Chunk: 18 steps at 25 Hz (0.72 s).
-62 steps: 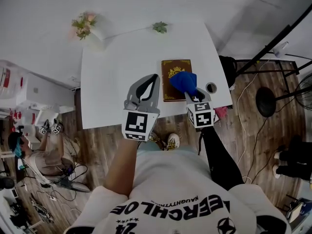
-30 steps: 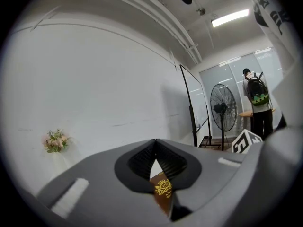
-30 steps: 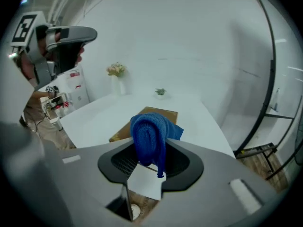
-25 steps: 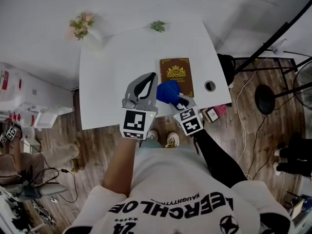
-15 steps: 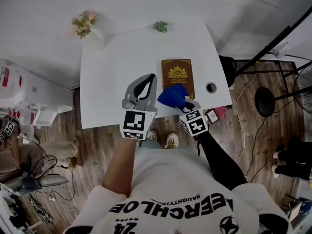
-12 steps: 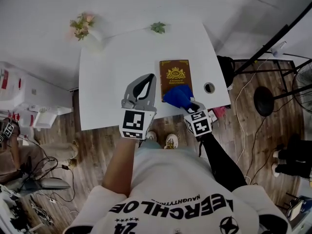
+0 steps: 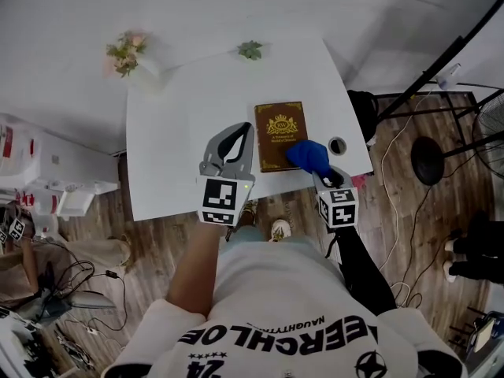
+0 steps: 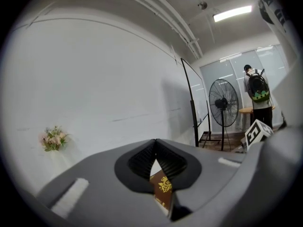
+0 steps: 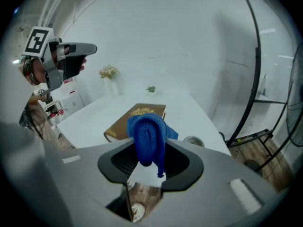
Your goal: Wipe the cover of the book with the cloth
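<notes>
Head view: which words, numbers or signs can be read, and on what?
"ERCHLOE", cut off, on the shirt.
"24", same shirt.
Smaller shirt line: too blurred.
Book: gold crest, lettering too small.
Cloth: none.
Left gripper and right gripper cubes: square markers, no words.

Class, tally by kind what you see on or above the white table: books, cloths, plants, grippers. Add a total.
book: 1
cloth: 1
plants: 2, the flower bunch and the green plant
grippers: 2, the left gripper and the right gripper
Total: 6
</notes>
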Tool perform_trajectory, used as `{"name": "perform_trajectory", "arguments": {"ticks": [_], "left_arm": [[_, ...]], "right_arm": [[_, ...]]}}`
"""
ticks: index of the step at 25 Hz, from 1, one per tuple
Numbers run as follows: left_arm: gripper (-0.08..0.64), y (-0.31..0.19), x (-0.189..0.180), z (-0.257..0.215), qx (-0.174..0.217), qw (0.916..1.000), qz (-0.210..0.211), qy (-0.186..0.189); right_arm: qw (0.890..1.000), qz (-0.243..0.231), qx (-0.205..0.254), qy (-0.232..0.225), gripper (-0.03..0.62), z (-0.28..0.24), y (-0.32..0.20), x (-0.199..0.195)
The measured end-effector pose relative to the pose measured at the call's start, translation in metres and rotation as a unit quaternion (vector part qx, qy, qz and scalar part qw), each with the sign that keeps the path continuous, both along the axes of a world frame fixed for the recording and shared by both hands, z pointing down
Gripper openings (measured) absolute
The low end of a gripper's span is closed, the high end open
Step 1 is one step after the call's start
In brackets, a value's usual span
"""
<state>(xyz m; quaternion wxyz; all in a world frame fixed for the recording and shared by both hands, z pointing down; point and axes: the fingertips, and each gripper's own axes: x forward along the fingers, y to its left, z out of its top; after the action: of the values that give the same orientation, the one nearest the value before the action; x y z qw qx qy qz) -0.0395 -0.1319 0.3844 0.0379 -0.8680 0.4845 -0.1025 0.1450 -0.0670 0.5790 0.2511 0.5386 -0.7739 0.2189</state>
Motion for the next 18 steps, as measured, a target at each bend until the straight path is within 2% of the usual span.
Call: {"name": "perform_trajectory", "arguments": {"ticks": [2,4,9,14,18], "left_arm": [[0.058,-0.009,-0.003,-0.001,-0.001,1.0000,0.002,0.003],[0.058,-0.017,-0.010,-0.002,0.000,0.9999,-0.003,0.011],[0.058,-0.031,-0.018,-0.007,0.015,0.9996,-0.002,0.023],[0.058,-0.045,-0.033,0.003,0.000,0.9997,-0.007,0.022],[0.058,-0.055,-0.041,0.011,-0.010,0.9997,-0.012,0.021]], "right_arm": [[0.999,0.023,0.039,0.005,0.128,-0.021,-0.025,0.001],[0.998,0.024,0.055,0.001,0.128,-0.036,-0.053,-0.012],[0.997,-0.037,0.071,0.004,0.128,-0.046,-0.114,-0.081],[0.995,-0.095,0.029,0.019,0.127,-0.012,-0.142,-0.143],[0.990,-0.133,-0.021,0.035,0.127,0.019,-0.142,-0.157]]}}
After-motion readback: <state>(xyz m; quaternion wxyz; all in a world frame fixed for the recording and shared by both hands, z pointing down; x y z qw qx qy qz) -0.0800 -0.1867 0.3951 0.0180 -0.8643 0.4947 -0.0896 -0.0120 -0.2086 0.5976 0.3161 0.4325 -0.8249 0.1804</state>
